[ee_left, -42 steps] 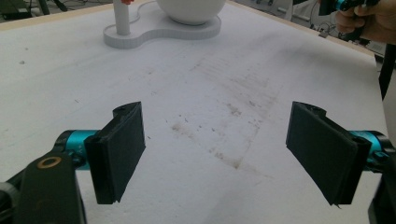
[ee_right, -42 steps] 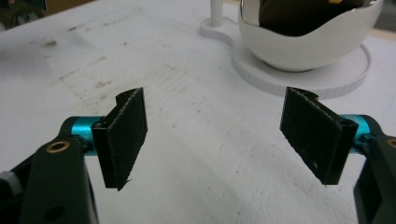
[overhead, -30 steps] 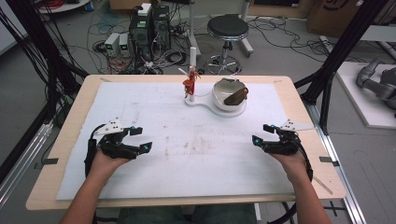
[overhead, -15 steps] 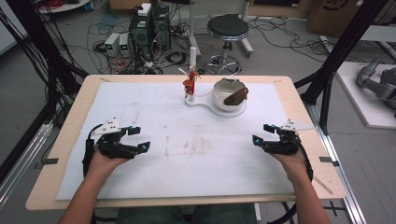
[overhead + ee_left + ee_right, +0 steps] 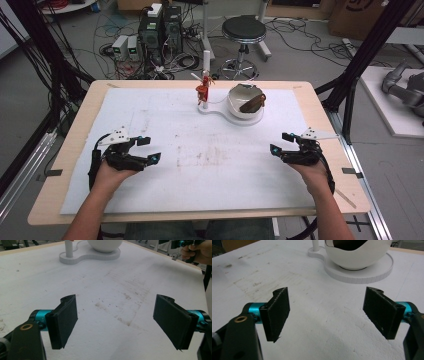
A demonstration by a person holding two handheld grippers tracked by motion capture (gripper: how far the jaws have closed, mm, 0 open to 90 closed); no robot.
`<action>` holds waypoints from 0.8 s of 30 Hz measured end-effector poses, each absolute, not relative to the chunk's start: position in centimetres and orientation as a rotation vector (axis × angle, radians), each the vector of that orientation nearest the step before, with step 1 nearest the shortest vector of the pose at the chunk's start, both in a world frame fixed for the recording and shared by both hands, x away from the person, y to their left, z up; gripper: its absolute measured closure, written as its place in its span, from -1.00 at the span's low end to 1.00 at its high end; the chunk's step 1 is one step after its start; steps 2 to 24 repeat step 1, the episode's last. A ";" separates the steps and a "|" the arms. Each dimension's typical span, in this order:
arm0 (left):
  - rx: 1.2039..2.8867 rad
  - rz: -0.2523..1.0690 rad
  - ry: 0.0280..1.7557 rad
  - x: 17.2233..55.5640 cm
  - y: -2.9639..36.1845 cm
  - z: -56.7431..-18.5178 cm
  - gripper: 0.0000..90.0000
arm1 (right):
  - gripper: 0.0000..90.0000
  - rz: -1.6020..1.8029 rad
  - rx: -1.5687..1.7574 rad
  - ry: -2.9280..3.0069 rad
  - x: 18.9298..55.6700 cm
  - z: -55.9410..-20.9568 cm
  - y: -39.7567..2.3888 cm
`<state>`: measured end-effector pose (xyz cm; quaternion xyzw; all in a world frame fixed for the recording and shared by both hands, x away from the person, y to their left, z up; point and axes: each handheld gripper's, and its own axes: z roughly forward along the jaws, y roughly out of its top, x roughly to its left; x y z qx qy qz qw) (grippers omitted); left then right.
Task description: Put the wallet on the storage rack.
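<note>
A white bowl [image 5: 244, 102] with a dark brown thing inside sits on a white stand [image 5: 220, 111] at the back middle of the table. On the stand's post [image 5: 204, 85] hangs a small red figure. The bowl [image 5: 358, 255] looms ahead in the right gripper view. My left gripper [image 5: 149, 149] rests low at the left of the white sheet, held by a hand, open and empty. My right gripper [image 5: 281, 142] rests at the right, also open with nothing between its jaws. In the left gripper view the stand [image 5: 87, 256] lies far ahead.
A white stained sheet [image 5: 200, 150] covers the wooden table [image 5: 60, 165]. Black frame posts [image 5: 365, 55] stand at the table's sides. Behind the table are a stool [image 5: 243, 32], computer boxes and cables on the floor.
</note>
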<state>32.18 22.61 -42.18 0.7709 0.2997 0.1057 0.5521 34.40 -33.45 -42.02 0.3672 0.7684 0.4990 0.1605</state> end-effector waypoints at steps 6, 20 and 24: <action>1.820 0.251 0.708 32.2 22.7 -42.1 -0.56 | -0.52 1.427 1.056 2.189 34.4 -42.0 -33.4; 1.820 0.251 0.708 32.2 22.7 -42.1 -0.56 | -0.52 1.427 1.056 2.189 34.4 -42.0 -33.4; 1.820 0.251 0.708 32.2 22.7 -42.1 -0.56 | -0.52 1.427 1.056 2.189 34.4 -42.0 -33.4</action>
